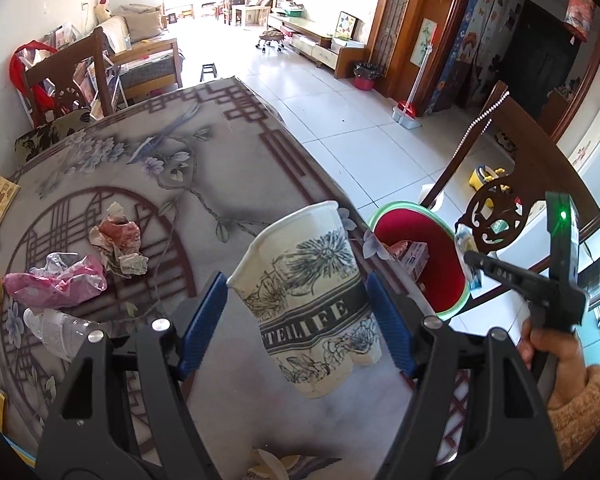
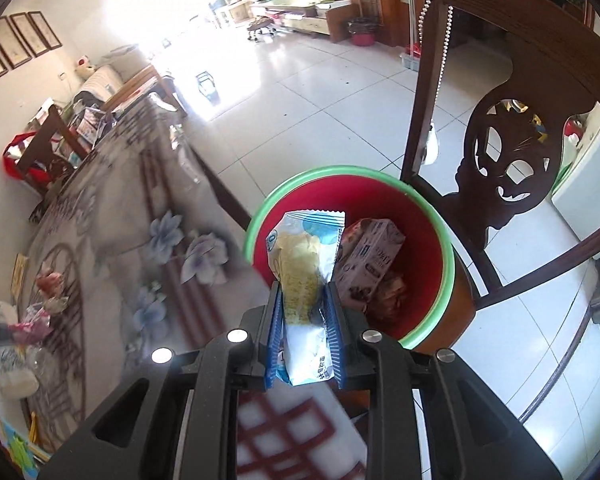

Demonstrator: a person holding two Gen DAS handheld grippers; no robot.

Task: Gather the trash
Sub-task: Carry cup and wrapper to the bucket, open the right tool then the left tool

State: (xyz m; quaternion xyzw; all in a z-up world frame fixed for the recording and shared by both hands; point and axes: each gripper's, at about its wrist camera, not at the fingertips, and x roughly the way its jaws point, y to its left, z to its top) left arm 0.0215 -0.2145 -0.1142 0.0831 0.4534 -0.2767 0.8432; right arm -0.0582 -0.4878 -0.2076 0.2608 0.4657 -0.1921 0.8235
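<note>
A paper cup with a flower print hangs tilted above the table, with my left gripper shut on it, a blue pad against each side. My right gripper is shut on a blue and white snack wrapper, held over the red bin with the green rim, which stands on the floor beside the table. In the left wrist view, the right gripper sits over that bin, to the right of the cup. A carton lies inside the bin.
On the flowered tablecloth lie crumpled paper, a pink plastic bag and a clear plastic bottle. A carved wooden chair stands right behind the bin. A person's hand holds the right gripper's handle.
</note>
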